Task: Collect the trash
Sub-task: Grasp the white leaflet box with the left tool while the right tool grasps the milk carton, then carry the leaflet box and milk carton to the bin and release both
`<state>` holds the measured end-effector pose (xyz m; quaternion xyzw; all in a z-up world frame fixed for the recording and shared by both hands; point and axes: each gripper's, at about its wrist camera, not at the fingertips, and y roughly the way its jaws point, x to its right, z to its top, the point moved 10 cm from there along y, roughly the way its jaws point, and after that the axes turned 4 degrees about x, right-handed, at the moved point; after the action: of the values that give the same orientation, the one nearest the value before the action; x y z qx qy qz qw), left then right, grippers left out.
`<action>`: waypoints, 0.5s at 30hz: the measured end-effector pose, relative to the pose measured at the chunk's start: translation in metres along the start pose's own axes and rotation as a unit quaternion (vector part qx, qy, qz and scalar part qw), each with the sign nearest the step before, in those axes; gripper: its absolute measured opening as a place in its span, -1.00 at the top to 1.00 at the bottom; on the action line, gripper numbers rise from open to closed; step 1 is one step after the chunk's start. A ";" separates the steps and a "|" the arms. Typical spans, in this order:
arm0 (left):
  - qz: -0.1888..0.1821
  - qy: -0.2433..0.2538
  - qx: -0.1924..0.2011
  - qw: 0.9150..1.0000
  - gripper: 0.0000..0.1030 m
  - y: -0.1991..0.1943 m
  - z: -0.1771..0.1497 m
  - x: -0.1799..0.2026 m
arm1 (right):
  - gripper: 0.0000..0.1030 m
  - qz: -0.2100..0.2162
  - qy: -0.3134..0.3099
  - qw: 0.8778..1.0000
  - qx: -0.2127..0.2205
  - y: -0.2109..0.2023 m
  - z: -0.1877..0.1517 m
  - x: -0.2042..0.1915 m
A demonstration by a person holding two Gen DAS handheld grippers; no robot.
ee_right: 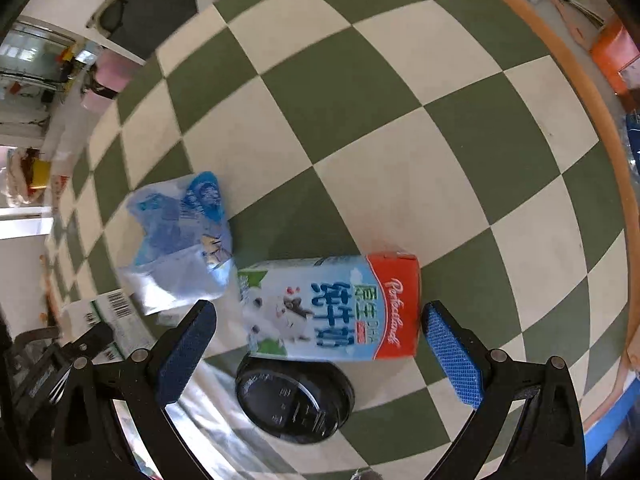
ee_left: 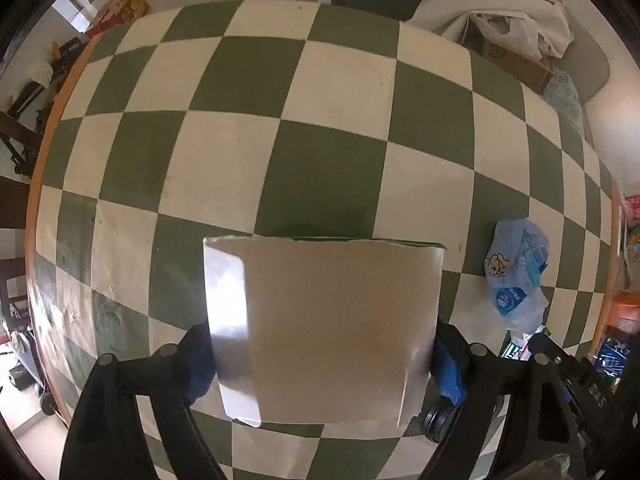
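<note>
My left gripper (ee_left: 322,364) is shut on a flattened grey-brown carton (ee_left: 320,328) and holds it over the green and cream checkered table (ee_left: 320,140). A crumpled blue and white plastic wrapper (ee_left: 516,276) lies to its right. In the right wrist view my right gripper (ee_right: 318,338) is open around a milk carton (ee_right: 332,308) with blue print and a red end, lying on its side. A black round lid (ee_right: 294,400) lies just in front of the carton. The blue wrapper (ee_right: 180,240) lies to the left of it.
A white and green box with a barcode (ee_right: 112,320) lies at the far left by the other gripper. The table's wooden rim (ee_right: 592,92) curves along the right. A cardboard box under white cloth (ee_left: 508,40) stands beyond the far table edge.
</note>
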<state>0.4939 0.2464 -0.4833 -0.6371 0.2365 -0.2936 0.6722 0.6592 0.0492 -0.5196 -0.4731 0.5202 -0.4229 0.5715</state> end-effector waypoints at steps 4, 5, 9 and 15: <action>0.014 0.007 0.015 1.000 -0.64 -0.007 -0.003 -0.009 | -1.00 -0.014 -0.001 1.000 -0.002 0.013 0.005 -0.002; 0.017 0.008 0.019 1.000 -0.64 -0.009 -0.005 -0.012 | -1.00 -0.019 -0.004 1.000 -0.002 0.015 0.006 -0.003; 0.032 0.022 0.036 0.999 -0.64 -0.018 -0.010 -0.025 | -0.80 -0.040 -0.032 0.999 0.012 0.017 0.006 -0.006; 0.035 0.041 0.055 0.997 -0.64 -0.036 -0.022 -0.037 | -0.79 -0.060 -0.080 0.993 0.061 -0.001 -0.001 -0.020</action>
<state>0.4484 0.2557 -0.4513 -0.5776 0.2697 -0.3081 0.7062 0.6561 0.0681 -0.5150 -0.4994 0.4169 -0.4483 0.6130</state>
